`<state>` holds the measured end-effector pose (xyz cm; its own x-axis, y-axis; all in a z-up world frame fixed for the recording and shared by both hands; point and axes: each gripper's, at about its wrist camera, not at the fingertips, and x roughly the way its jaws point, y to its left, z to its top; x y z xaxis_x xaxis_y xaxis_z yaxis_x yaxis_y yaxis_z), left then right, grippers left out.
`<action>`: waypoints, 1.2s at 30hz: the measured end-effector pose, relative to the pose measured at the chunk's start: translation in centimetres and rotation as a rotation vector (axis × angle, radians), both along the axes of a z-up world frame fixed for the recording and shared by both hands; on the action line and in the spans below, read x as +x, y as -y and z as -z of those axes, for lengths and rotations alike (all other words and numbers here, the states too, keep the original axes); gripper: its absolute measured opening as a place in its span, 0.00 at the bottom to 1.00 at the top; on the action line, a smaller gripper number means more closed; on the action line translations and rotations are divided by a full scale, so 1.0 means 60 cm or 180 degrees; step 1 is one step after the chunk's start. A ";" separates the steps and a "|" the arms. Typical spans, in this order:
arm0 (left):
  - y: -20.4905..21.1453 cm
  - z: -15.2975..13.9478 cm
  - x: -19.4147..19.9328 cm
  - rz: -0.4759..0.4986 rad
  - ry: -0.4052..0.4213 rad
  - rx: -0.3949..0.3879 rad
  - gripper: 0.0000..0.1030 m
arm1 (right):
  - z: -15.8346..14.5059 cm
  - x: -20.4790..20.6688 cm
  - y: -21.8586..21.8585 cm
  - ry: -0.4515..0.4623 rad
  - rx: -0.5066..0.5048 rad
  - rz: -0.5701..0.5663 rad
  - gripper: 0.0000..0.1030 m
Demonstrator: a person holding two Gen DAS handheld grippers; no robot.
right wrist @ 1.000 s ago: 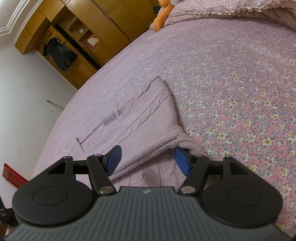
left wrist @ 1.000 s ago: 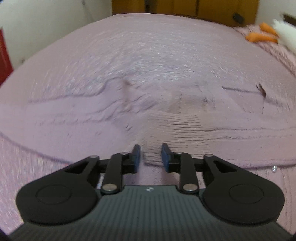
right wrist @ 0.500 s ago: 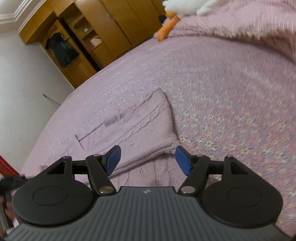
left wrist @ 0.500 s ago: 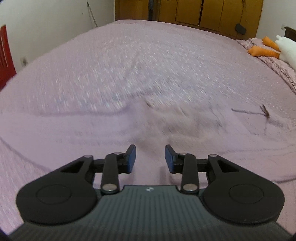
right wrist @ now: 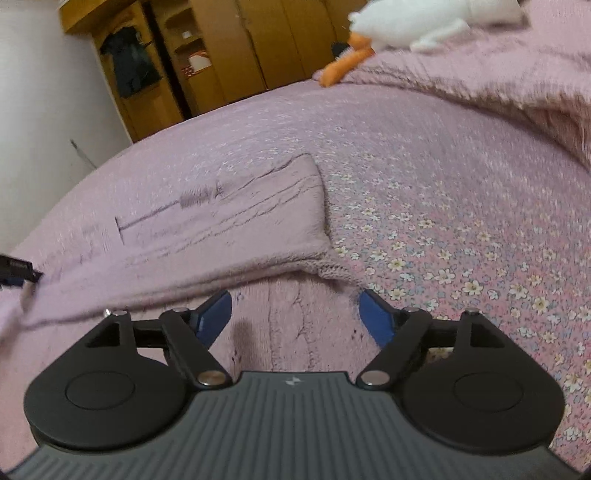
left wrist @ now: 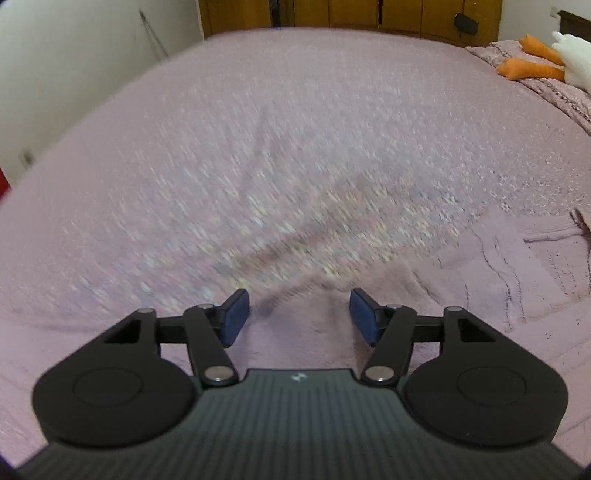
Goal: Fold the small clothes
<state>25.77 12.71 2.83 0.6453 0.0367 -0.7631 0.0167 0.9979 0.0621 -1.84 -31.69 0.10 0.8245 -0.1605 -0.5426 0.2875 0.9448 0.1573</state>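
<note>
A pale mauve knitted garment (right wrist: 236, 221) lies on the floral pink bedspread (right wrist: 461, 221), one part folded over the rest. My right gripper (right wrist: 295, 314) is open and empty, low over the garment's near edge. In the left wrist view the garment (left wrist: 498, 280) fills the lower right, blurred by motion. My left gripper (left wrist: 297, 314) is open and empty just above the garment's edge. The tip of the left gripper (right wrist: 14, 271) shows at the left edge of the right wrist view.
A white plush duck with orange feet (right wrist: 424, 22) lies on a pink blanket (right wrist: 498, 81) at the bed's head; it also shows in the left wrist view (left wrist: 546, 59). Wooden wardrobes (right wrist: 221, 55) stand past the bed's far side. A white wall (left wrist: 74, 74) is to the left.
My left gripper opened wider and let go of the garment, then swung left over the bedspread. My right gripper stayed open and tilted up towards the bed's head.
</note>
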 end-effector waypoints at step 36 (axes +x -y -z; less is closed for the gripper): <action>-0.334 -0.042 -0.166 -0.1976 -0.0140 0.0064 0.49 | -0.020 -0.067 -0.085 -0.0269 0.0224 -0.0277 0.91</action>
